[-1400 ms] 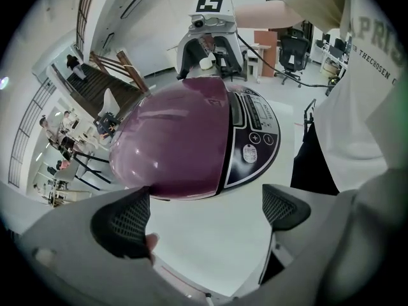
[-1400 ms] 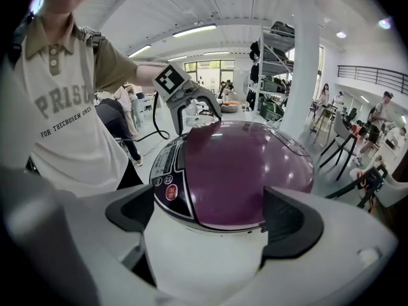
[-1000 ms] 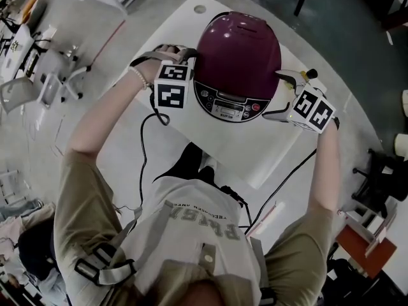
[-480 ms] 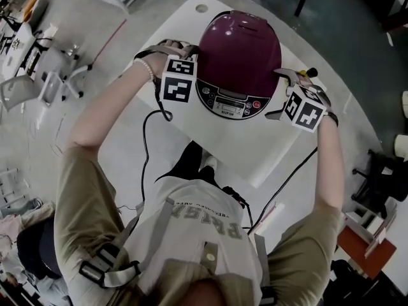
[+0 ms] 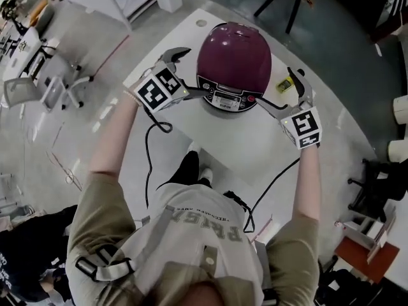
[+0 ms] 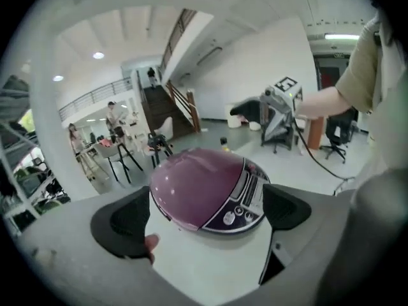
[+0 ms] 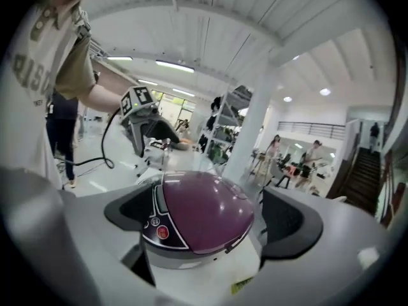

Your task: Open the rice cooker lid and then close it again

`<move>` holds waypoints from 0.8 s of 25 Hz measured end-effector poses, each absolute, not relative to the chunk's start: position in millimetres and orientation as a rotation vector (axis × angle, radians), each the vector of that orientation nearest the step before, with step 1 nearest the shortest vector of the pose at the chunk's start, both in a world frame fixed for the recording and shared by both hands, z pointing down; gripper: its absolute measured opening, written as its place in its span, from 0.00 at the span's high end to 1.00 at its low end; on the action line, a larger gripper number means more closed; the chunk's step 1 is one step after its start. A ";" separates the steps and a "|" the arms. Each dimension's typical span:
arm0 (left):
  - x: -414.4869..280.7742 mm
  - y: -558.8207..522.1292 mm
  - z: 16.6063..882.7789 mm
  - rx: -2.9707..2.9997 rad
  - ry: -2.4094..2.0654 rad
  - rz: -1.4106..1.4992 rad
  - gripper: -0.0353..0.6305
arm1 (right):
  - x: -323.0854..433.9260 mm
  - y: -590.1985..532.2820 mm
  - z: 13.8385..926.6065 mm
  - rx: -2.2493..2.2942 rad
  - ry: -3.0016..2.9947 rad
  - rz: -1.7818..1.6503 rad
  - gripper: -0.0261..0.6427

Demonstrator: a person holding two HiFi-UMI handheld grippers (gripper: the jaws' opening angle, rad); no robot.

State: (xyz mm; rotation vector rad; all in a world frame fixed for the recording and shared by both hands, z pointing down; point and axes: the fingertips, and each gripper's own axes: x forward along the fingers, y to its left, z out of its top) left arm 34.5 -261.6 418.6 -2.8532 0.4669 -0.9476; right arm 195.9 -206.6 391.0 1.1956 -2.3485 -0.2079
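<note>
I log: rice cooker lid, glossy smooth purple plastic; its panel at 6 o'clock, shiny dark; tabletop, smooth matt white; fingers, matt black.

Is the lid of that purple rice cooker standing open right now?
No, the purple lid lies shut flat on the grey base, with no gap between them in the right gripper view.

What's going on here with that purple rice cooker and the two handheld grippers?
A person stands at a white table with a gripper in each hand, one on either side of the purple rice cooker. The left gripper and the right gripper are both open and neither touches the cooker. The lid is shut and the control panel faces the person.
</note>
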 end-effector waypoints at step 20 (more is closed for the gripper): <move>-67.0 -121.7 339.3 -2.663 1.691 0.104 0.93 | 161.4 -40.3 353.2 2.187 -2.229 -0.143 0.96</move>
